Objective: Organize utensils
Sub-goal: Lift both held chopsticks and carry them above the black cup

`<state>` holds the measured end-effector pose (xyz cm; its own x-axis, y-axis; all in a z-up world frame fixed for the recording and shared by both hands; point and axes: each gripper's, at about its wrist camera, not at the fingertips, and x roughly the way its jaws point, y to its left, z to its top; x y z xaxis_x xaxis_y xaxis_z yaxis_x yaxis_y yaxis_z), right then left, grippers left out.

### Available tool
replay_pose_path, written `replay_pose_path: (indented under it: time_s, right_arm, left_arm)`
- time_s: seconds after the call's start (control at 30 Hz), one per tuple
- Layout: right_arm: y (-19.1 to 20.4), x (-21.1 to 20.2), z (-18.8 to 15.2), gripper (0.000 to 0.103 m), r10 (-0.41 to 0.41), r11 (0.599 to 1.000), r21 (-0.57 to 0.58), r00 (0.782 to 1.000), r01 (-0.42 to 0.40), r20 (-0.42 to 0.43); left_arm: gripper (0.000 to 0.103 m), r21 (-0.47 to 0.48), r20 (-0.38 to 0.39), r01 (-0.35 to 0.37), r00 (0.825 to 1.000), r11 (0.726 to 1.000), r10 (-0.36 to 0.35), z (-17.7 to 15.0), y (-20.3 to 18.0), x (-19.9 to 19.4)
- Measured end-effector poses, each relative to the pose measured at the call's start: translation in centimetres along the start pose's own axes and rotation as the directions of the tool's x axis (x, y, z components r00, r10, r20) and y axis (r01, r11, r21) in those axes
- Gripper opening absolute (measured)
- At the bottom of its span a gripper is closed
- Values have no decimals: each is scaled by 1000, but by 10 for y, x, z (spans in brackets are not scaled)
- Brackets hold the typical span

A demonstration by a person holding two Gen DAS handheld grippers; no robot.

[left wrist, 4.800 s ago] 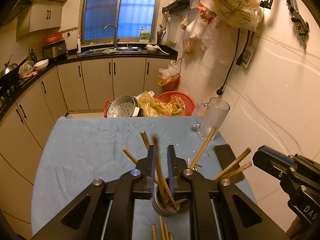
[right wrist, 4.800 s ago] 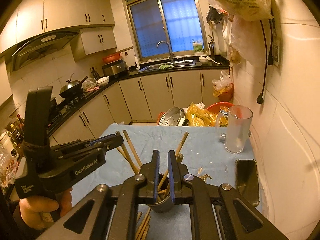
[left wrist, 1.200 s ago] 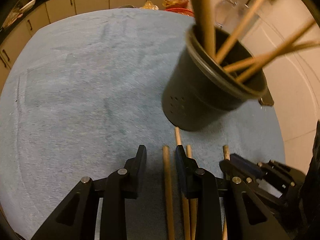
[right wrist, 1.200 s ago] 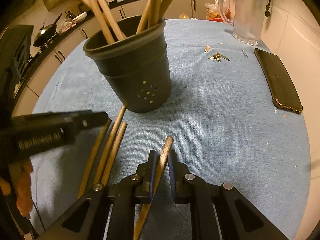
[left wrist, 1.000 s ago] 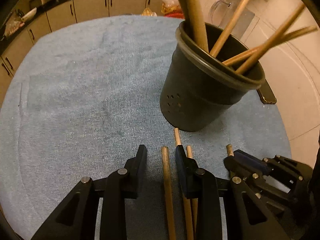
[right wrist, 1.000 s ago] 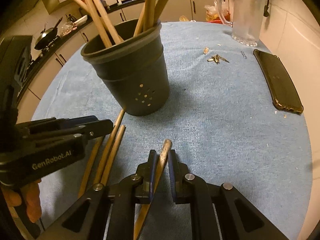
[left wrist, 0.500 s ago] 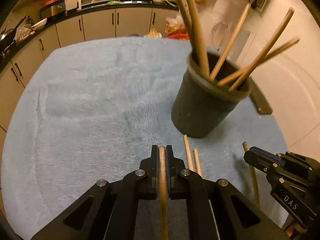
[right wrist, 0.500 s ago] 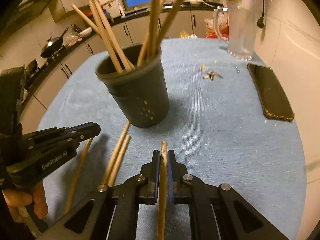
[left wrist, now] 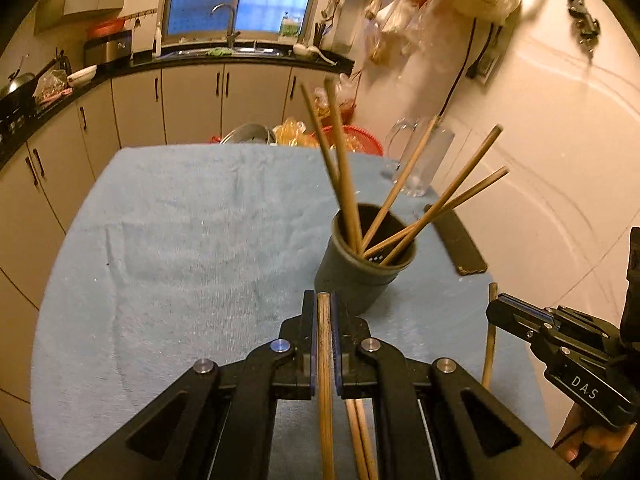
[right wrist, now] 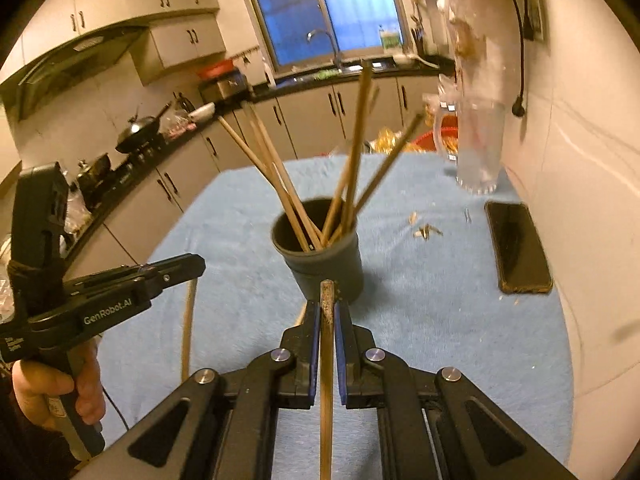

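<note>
Chopsticks (left wrist: 436,212): five in holder (left wrist: 362,276), two held, two lying.

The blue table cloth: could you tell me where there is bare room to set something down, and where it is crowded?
The blue cloth is bare across its whole left half, from the dark holder to the cabinet-side edge. The right side is crowded: the phone, glass mug and small scraps. Loose chopsticks lie just in front of the holder.

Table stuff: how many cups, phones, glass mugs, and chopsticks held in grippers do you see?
Cup: 1
Phone: 1
Glass mug: 1
Held chopsticks: 2, one in the left gripper, one in the right gripper
Total: 5
</note>
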<state>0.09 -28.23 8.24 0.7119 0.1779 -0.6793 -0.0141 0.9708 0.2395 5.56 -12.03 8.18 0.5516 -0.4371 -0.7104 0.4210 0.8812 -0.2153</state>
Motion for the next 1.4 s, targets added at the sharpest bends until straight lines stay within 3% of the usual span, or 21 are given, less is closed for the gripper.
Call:
replay_pose_path:
  time_s: [0.57, 1.4]
  right_arm:
    - [24, -58, 24, 8, 52, 998, -51, 991, -47, 121]
    - [38, -104, 78, 8, 11, 995, -97, 971, 12, 237]
  left_arm:
    - [6, 47, 110, 54, 992, 997, -59, 31, -17, -52]
    - [6, 85, 270, 9, 962, 996, -32, 103, -29, -96]
